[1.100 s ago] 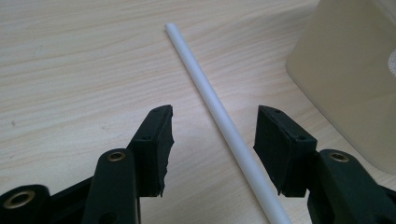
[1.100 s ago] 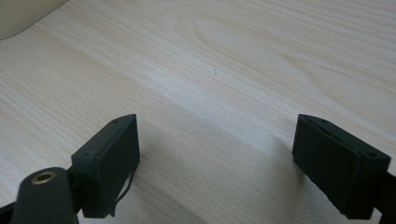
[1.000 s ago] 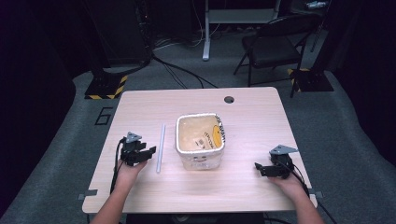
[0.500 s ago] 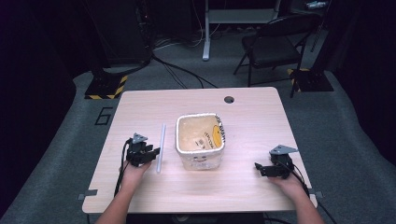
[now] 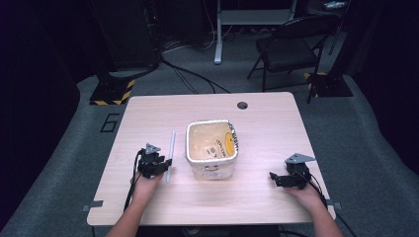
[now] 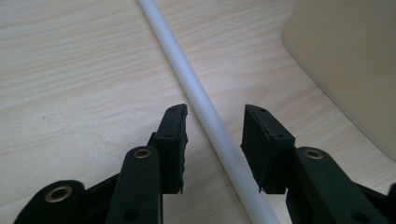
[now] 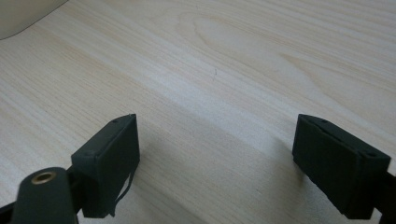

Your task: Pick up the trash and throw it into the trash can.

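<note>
- Left gripper [image 5: 162, 165] low over the wooden table [image 5: 267, 128], jaws parted on either side of the near end of a white plastic tube [image 5: 170, 154]; a gap visible between each pad and the tube [image 6: 205, 109] in the left gripper view, so nothing clamped.
- Tube lying flat on the table, just left of a cream square tub [image 5: 212, 154], apart from its wall [image 6: 345, 65].
- Right gripper [image 5: 274, 178] resting near the table's right front edge, jaws spread wide [image 7: 215, 163], grasping nothing, well apart from the tub.
</note>
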`<state>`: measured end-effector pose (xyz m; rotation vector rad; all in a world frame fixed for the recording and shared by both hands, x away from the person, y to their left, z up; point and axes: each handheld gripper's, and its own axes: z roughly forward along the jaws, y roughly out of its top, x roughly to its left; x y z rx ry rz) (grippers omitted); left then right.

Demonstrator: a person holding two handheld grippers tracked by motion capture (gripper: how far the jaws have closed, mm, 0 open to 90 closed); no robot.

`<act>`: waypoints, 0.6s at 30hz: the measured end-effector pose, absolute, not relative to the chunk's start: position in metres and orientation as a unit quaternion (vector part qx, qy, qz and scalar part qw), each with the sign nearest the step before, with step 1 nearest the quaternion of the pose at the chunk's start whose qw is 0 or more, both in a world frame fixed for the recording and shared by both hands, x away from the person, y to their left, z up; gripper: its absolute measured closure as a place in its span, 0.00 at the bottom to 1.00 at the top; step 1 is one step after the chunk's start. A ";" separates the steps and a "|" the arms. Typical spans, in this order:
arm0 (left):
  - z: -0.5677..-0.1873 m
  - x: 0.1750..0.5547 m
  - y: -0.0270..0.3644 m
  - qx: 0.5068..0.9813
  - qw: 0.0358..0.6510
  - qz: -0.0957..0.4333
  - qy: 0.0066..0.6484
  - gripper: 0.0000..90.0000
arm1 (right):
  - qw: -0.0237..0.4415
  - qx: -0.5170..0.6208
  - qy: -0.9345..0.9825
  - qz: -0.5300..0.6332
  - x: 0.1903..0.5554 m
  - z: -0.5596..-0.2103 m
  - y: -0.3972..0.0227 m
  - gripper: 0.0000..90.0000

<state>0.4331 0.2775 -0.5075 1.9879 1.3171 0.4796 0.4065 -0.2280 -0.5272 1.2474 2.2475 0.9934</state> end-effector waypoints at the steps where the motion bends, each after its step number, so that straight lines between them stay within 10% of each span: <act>1: -0.508 0.434 0.277 0.769 0.344 0.186 0.506 0.67 | 0.192 0.444 0.800 0.354 0.406 -0.527 -0.228 0.16; 18: -0.514 0.435 0.273 0.790 0.317 0.190 0.489 0.87 | 0.192 0.444 0.800 0.354 0.406 -0.527 -0.228 0.16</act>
